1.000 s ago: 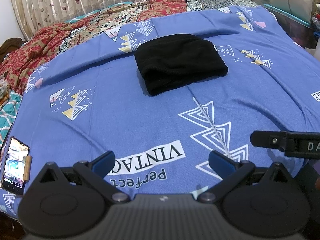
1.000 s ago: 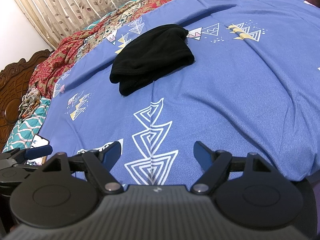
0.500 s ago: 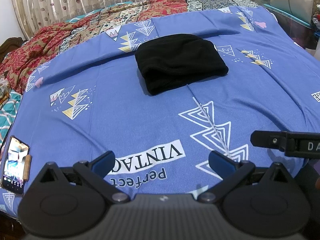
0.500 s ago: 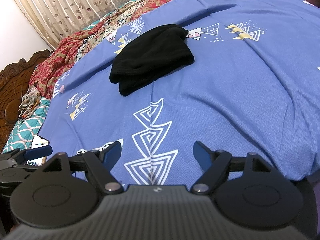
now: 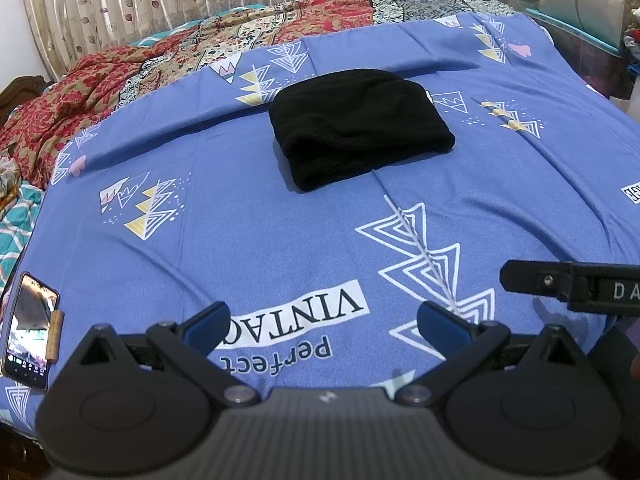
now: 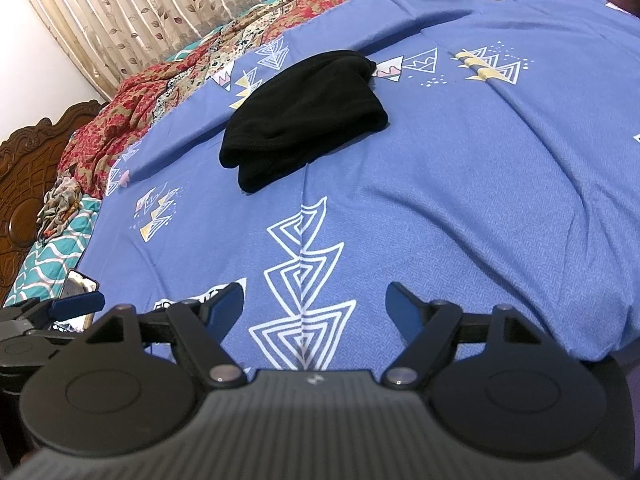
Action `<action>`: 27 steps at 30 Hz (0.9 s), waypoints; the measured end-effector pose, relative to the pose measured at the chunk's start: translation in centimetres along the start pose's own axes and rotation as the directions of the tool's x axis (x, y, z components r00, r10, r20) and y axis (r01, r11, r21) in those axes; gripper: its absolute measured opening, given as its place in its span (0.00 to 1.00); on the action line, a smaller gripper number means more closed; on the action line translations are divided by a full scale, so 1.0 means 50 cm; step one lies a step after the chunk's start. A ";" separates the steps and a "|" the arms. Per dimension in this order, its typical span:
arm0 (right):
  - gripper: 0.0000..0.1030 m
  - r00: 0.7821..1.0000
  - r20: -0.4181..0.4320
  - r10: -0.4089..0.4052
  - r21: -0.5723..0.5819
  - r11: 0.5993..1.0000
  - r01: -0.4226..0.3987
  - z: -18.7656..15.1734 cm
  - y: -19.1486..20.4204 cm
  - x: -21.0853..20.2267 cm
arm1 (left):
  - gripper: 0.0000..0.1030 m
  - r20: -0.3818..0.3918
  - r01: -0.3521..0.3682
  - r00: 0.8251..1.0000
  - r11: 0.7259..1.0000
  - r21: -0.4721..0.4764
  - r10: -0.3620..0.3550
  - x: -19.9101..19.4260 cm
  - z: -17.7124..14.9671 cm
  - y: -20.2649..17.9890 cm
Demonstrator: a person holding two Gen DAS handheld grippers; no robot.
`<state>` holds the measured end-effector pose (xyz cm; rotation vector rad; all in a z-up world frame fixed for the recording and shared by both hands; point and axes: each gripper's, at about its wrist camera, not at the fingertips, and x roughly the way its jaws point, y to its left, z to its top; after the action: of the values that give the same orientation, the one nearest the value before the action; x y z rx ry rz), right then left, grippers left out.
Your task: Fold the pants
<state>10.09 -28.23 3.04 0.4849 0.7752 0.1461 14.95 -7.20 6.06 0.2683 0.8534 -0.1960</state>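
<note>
Black pants point(image 5: 356, 128) point(image 6: 304, 118) lie folded into a compact bundle on the blue patterned bedsheet point(image 5: 240, 216) point(image 6: 480, 184), around the middle of the bed. My left gripper point(image 5: 320, 320) hovers open over the near edge of the sheet, well short of the pants, with nothing between its fingers. My right gripper point(image 6: 316, 304) is open too, empty, over the white triangle print near the bed's front edge. A finger of the right gripper point(image 5: 568, 286) juts in at the right of the left wrist view.
A phone point(image 5: 30, 330) point(image 6: 78, 280) lies at the sheet's near left corner. A red floral blanket point(image 5: 120, 76) is bunched along the far left, curtains point(image 5: 200, 4) behind it. A carved wooden headboard point(image 6: 24, 168) stands at the left.
</note>
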 end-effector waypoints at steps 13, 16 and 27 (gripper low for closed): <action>0.78 1.000 0.001 0.000 0.000 1.000 0.000 0.002 -0.001 -0.001 | 1.00 0.000 0.003 1.000 1.000 0.000 -0.003 -0.001 -0.002 -0.003; 0.78 1.000 0.001 0.001 -0.001 1.000 -0.001 0.002 -0.001 -0.002 | 1.00 0.000 0.003 1.000 1.000 0.000 -0.003 -0.001 -0.002 -0.003; 0.78 1.000 0.007 0.000 0.000 1.000 0.000 0.006 -0.001 -0.005 | 1.00 0.000 0.002 1.000 1.000 0.000 -0.002 -0.001 -0.002 -0.002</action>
<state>10.15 -28.44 3.36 0.4852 0.7680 0.1447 14.83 -7.27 6.03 0.2670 0.8543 -0.1978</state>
